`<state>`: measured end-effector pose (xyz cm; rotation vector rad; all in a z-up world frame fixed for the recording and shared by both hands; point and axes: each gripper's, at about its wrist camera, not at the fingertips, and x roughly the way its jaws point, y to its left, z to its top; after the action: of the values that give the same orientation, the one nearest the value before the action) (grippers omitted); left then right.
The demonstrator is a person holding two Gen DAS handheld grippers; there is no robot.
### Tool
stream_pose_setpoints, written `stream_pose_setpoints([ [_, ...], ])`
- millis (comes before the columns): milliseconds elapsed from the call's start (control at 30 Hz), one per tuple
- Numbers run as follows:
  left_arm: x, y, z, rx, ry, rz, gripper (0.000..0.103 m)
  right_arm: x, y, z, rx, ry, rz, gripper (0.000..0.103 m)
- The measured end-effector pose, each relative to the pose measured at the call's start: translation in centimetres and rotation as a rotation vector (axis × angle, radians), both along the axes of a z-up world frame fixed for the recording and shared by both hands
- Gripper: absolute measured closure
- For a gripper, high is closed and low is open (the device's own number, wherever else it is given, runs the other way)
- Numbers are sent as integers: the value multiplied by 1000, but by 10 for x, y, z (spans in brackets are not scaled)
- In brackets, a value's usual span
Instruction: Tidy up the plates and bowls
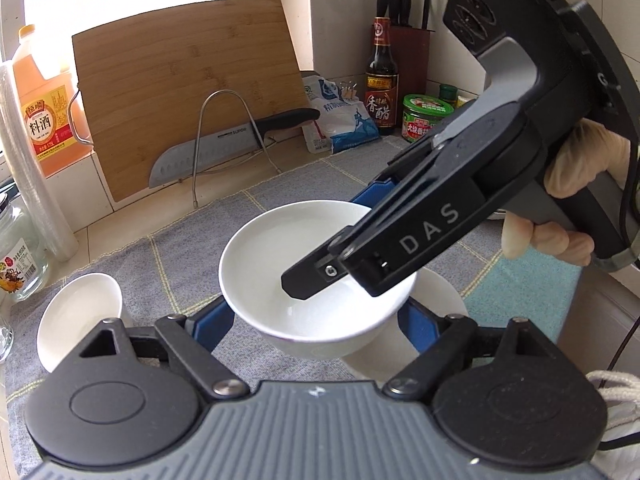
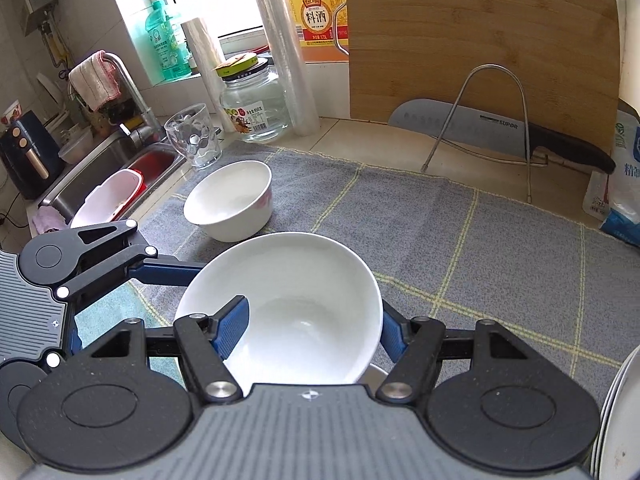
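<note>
A white bowl is held above the grey mat. My right gripper is shut on its rim, one blue finger inside, one outside; it also shows in the left wrist view, reaching in from the right. My left gripper stands around the bowl's outside, its blue fingers wide apart against the walls. Another white bowl sits directly beneath. A third white bowl stands on the mat to the left.
A grey checked mat covers the counter. A bamboo cutting board, knife and wire rack stand behind. Bottles, jars and a glass line the back; the sink is left. Plate edges show at far right.
</note>
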<state>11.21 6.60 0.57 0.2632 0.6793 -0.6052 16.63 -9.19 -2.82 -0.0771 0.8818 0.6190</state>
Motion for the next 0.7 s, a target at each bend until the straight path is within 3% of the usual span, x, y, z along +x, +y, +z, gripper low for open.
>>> stream_pose_setpoints([
  [433,-14,-23,-15,3,56,-98,15,-32,-27,-10,-33,14,-76,30],
  [700,-16,-29,-24,6,87,-109,15,-39,-32,-18,-51,20,-82,30],
])
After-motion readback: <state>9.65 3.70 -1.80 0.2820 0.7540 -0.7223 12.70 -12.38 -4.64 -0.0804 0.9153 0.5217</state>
